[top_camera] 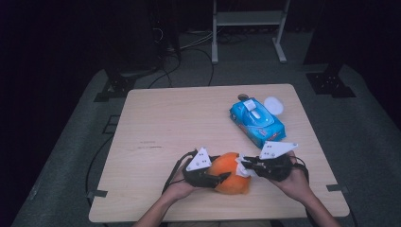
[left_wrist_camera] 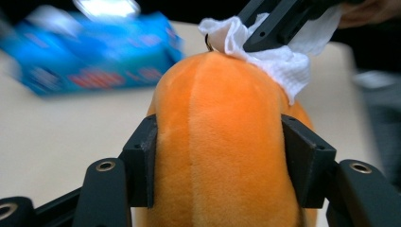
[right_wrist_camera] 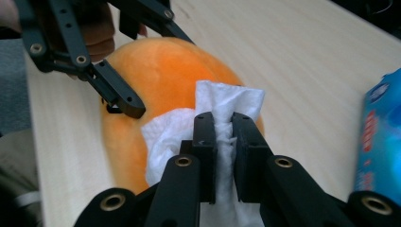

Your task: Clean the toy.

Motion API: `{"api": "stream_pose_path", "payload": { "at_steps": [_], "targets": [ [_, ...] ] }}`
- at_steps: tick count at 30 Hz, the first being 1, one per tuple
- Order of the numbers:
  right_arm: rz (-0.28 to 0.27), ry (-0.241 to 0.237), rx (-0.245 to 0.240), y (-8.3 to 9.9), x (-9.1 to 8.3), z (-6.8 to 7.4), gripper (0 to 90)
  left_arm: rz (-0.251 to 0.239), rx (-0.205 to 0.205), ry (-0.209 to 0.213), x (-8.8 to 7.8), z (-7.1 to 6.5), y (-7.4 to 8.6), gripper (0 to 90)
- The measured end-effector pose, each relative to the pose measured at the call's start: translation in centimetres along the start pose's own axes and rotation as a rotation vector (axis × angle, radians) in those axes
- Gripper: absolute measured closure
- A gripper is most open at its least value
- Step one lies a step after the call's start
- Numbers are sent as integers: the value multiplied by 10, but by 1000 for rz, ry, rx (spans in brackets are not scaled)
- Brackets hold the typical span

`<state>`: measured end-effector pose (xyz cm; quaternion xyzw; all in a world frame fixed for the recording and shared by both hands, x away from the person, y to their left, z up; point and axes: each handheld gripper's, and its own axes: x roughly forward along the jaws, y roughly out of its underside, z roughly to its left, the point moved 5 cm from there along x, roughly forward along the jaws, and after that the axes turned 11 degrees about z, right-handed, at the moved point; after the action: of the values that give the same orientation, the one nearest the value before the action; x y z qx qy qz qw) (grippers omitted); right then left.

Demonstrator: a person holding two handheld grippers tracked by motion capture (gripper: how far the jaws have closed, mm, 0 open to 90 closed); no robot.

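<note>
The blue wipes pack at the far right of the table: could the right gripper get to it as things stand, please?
Probably yes: bare table lies between the right gripper and the wipes pack, but its jaws are shut on a white wipe against the orange plush.

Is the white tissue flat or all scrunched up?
Scrunched up. The tissue is bunched between the right tongs, pressed against the orange plush toy.

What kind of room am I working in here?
Most likely a lab or recording setup, not a home. A bare wooden table stands on grey carpet in a dark room, with cables trailing across the floor and a white metal frame and black stand feet behind it.
</note>
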<state>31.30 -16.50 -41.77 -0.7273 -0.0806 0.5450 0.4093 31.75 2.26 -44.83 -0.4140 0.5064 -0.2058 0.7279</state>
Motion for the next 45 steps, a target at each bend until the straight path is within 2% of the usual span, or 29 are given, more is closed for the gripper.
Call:
{"api": "stream_pose_path", "payload": {
  "at_steps": [1,2,4,5,7,8,9,11,13,14,16,19,21,23,25,28,29,31,34,36,39,40,43,45],
  "targets": [
    [-6,5,4,-4,0,-3,802,-11,32,-37,0,1,0,392],
    [-17,-2,12,-7,2,-6,801,-12,40,-41,1,2,2,390],
    [-16,-6,39,-9,9,-13,800,-2,33,-36,3,4,10,378],
    [-6,-1,46,-8,14,-16,800,-4,22,-12,3,5,13,363],
    [-14,-38,68,-3,21,-15,802,7,-20,44,0,10,15,272],
    [-7,-51,66,-2,23,-12,804,4,-58,74,-2,12,14,211],
    [6,-48,50,-1,24,-8,805,-7,-102,97,-4,15,13,174],
    [10,-50,22,-3,22,2,808,4,-158,128,-2,17,14,148],
    [11,-71,-7,-7,23,14,808,35,-144,121,2,14,20,164],
    [20,-73,-27,-8,25,19,808,42,-125,119,1,13,21,220],
    [27,-45,-56,-9,25,23,808,49,-97,105,-2,11,21,286],
    [-10,-27,-24,-7,15,13,807,35,-85,102,-2,8,24,310],
    [-16,-6,18,0,11,3,808,26,-92,105,-2,9,25,309],
    [-19,-18,63,7,9,-6,809,14,-105,107,-1,9,26,305],
    [-29,-36,80,6,10,-7,809,24,-99,101,0,7,24,296],
    [-54,-78,41,-8,14,10,809,29,-38,95,1,-1,20,287],
    [-49,-68,13,-14,16,16,808,40,-24,83,1,-2,21,276],
    [-38,-32,-23,-21,18,22,807,38,-44,89,-1,0,23,276],
    [-28,-18,-7,-16,19,14,808,25,-60,105,-3,4,27,282],
    [-25,-7,24,-6,16,3,809,23,-68,113,-3,6,28,281],
    [-25,-7,85,7,10,-9,809,21,-51,111,-2,5,26,281],
    [-26,-6,92,9,10,-11,810,24,-45,110,-2,4,25,281],
    [-44,-50,120,7,12,-11,810,31,-22,98,-1,1,24,275],
    [-43,-61,110,5,16,-9,810,34,-32,99,-2,3,26,275]
  ]
}}
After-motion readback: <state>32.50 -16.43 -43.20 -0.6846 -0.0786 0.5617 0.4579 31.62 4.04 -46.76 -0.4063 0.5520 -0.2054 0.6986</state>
